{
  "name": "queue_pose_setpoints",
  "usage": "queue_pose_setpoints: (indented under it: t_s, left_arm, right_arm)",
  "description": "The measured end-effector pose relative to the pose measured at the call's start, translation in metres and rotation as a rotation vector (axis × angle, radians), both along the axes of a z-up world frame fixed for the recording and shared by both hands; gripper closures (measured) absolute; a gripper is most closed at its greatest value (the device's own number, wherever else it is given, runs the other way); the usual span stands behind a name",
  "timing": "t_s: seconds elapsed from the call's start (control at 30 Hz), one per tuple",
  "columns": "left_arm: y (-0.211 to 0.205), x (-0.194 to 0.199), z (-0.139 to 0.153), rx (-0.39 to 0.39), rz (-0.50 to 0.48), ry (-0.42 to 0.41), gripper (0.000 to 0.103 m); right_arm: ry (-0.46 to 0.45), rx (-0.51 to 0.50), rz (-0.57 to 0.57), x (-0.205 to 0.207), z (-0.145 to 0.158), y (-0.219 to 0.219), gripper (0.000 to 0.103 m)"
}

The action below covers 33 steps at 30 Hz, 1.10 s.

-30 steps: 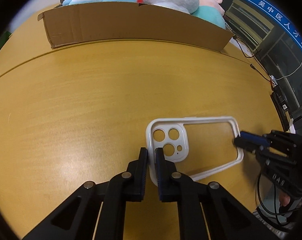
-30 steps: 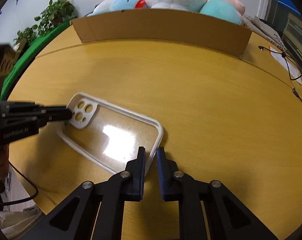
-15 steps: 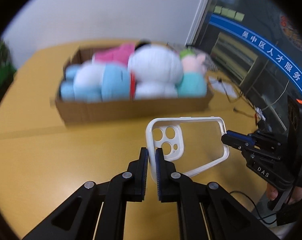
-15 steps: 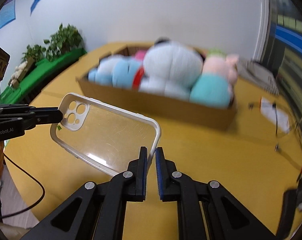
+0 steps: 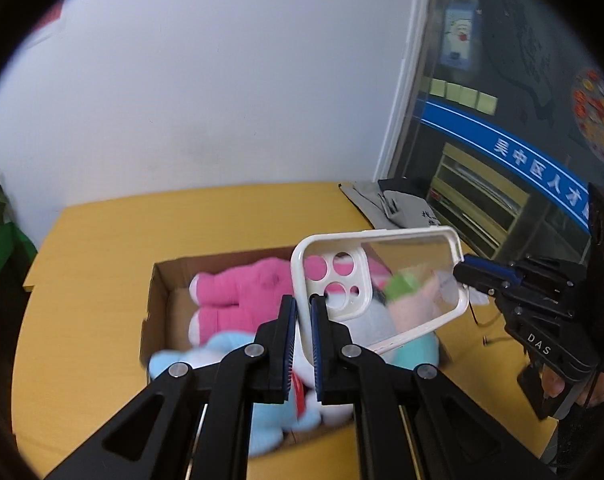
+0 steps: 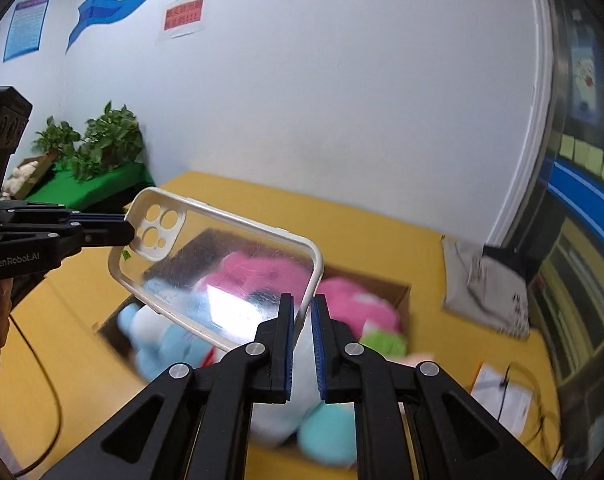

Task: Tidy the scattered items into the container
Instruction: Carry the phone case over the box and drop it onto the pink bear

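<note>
A clear phone case (image 5: 386, 284) with a white rim is held up in the air over an open cardboard box (image 5: 157, 300), well above the yellow table (image 5: 101, 248). The left gripper (image 5: 304, 312) is clenched on the case's rim at the end with the camera holes, and the right gripper (image 6: 303, 312) is clenched on the rim at the opposite end, so the case hangs between the two. In the left wrist view the right gripper reaches in from the right; in the right wrist view the left gripper (image 6: 127, 234) reaches in from the left.

The box below is packed with soft toys: a pink one (image 5: 241, 292) toward the far side, a light blue one (image 5: 261, 420) toward the near side, and a white one (image 6: 277, 412) and a teal one (image 6: 326, 436) beside it.

Past the box, on the far right of the table, lies a grey bag (image 6: 486, 288). Loose papers (image 6: 502, 396) and a thin black cable lie on the near right. Green plants (image 6: 97, 144) stand at the far left against the white wall.
</note>
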State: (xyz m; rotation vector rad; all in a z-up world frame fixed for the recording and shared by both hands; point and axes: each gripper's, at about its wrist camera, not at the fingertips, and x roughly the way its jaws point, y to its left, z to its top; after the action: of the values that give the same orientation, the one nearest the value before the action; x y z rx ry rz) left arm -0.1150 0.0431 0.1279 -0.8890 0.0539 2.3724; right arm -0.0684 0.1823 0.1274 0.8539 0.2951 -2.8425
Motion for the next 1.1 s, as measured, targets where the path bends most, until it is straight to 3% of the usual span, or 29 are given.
queue_pose_setpoints:
  t_s: [0.13, 0.33, 0.57, 0.73, 0.77, 0.8, 0.83, 0.87, 0.9, 1.0, 1.1]
  left_arm:
    - [0.02, -0.065, -0.018, -0.034, 0.019, -0.064, 0.096]
    - [0.042, -0.136, -0.076, -0.065, 0.025, -0.201, 0.096]
    - [0.056, -0.172, -0.142, -0.124, 0.041, -0.321, 0.096]
    - [0.054, -0.171, -0.152, -0.127, 0.081, -0.316, 0.094]
    - [0.053, -0.169, -0.149, -0.131, 0.093, -0.306, 0.087]
    - [0.051, -0.167, -0.145, -0.135, 0.105, -0.289, 0.072]
    - [0.048, -0.163, -0.139, -0.138, 0.123, -0.262, 0.063]
    - [0.045, -0.16, -0.132, -0.134, 0.139, -0.234, 0.046]
    - [0.041, -0.155, -0.125, -0.123, 0.152, -0.205, 0.037]
    - [0.026, -0.134, -0.095, -0.114, 0.2, -0.118, 0.032]
    - [0.01, -0.096, -0.064, -0.113, 0.228, -0.001, 0.026]
  right_arm:
    - [-0.057, 0.002, -0.018, -0.067, -0.006, 0.013, 0.093]
    - [-0.228, -0.02, -0.048, -0.15, -0.065, 0.035, 0.094]
    - [-0.402, -0.044, -0.079, -0.19, -0.142, 0.052, 0.094]
    - [-0.431, -0.045, -0.074, -0.192, -0.152, 0.053, 0.092]
    - [-0.428, -0.044, -0.073, -0.191, -0.151, 0.053, 0.089]
    - [-0.427, -0.044, -0.072, -0.19, -0.15, 0.053, 0.073]
    - [-0.423, -0.044, -0.074, -0.188, -0.148, 0.053, 0.042]
    - [-0.411, -0.052, -0.077, -0.186, -0.145, 0.055, 0.028]
    - [-0.396, -0.064, -0.085, -0.182, -0.142, 0.058, 0.016]
    - [-0.348, -0.118, -0.097, -0.163, -0.122, 0.065, 0.015]
    - [-0.227, -0.135, -0.099, -0.123, -0.084, 0.064, 0.011]
